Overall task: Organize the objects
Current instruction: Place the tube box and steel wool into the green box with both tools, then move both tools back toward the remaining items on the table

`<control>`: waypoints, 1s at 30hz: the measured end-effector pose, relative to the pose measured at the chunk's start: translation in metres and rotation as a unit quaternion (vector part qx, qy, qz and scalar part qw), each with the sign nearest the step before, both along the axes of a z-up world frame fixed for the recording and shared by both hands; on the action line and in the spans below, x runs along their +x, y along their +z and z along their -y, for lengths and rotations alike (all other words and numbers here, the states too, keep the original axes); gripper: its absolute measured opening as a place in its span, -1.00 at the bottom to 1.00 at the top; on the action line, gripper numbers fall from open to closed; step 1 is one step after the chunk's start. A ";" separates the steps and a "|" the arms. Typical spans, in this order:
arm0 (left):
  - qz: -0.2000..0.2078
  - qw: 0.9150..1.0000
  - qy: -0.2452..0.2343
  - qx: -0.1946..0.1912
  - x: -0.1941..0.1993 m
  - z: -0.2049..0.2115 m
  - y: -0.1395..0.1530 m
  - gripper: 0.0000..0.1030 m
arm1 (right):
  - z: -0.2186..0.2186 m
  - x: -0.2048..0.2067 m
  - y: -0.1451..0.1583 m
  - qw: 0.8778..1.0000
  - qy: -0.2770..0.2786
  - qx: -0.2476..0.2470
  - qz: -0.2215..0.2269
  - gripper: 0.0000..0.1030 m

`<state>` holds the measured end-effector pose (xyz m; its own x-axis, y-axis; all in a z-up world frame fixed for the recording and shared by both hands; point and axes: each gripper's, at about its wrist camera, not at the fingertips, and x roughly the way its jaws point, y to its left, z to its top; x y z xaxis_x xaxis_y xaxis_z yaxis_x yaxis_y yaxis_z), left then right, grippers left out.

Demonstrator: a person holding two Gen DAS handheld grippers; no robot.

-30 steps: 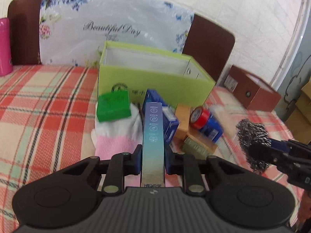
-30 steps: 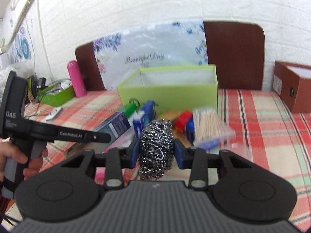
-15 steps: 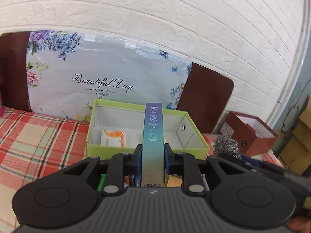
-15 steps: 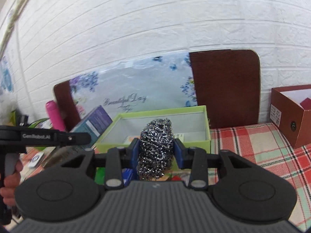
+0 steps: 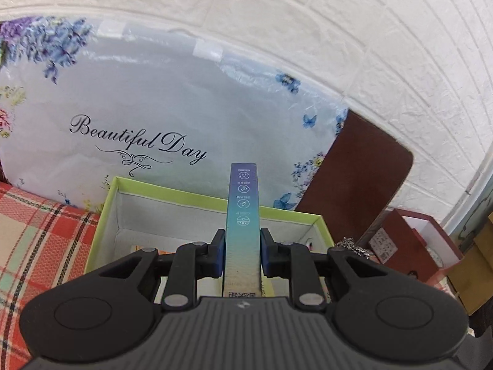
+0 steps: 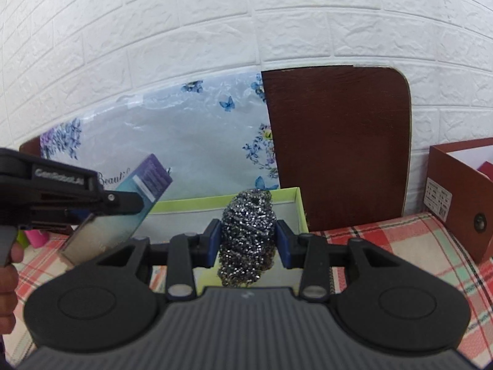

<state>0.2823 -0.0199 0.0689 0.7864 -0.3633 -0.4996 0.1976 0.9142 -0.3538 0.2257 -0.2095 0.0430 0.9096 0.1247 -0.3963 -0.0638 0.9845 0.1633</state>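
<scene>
My left gripper [image 5: 241, 254] is shut on a long blue-to-teal carton [image 5: 242, 215] and holds it above the open lime-green box [image 5: 104, 219]. The carton also shows in the right wrist view [image 6: 135, 203], held by the left gripper [image 6: 123, 205]. My right gripper [image 6: 246, 243] is shut on a steel wool scourer [image 6: 246, 237] over the right part of the green box [image 6: 300, 212]. An orange-and-white packet [image 5: 144, 249] lies inside the box. A bit of the scourer shows at the right of the left wrist view [image 5: 351, 245].
A floral "Beautiful Day" board [image 5: 154, 117] and a dark brown board [image 6: 339, 148] lean on the white brick wall behind the box. A brown open box [image 6: 459, 194] stands on the plaid cloth [image 6: 400, 240] at the right. A pink bottle [image 6: 35, 237] stands far left.
Both grippers have risen and moved forward with their loads, from over the pile of items on the cloth to above the green box. Both stay shut.
</scene>
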 end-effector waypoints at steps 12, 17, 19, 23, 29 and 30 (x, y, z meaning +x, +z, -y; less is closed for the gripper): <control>-0.005 0.998 0.027 0.057 -0.001 -0.012 -0.036 0.64 | -0.013 0.011 -0.035 0.999 0.026 -0.045 -0.009 0.88; 0.017 0.997 0.041 0.061 -0.025 -0.019 -0.015 0.64 | -0.015 -0.005 -0.019 0.999 0.012 -0.050 0.010 1.00; 0.027 0.997 0.042 0.055 -0.039 -0.021 -0.004 0.64 | -0.013 -0.016 -0.007 0.999 0.009 -0.046 0.018 1.00; 0.047 0.998 0.038 0.030 -0.077 -0.025 0.020 0.64 | -0.008 -0.051 0.024 0.998 0.006 -0.042 0.043 1.00; 0.047 0.998 0.022 0.035 -0.143 -0.021 0.036 0.65 | 0.004 -0.124 0.067 0.995 0.015 -0.056 0.078 1.00; 0.052 0.998 0.016 0.038 -0.155 -0.020 0.036 0.65 | 0.007 -0.136 0.071 0.995 0.017 -0.057 0.082 1.00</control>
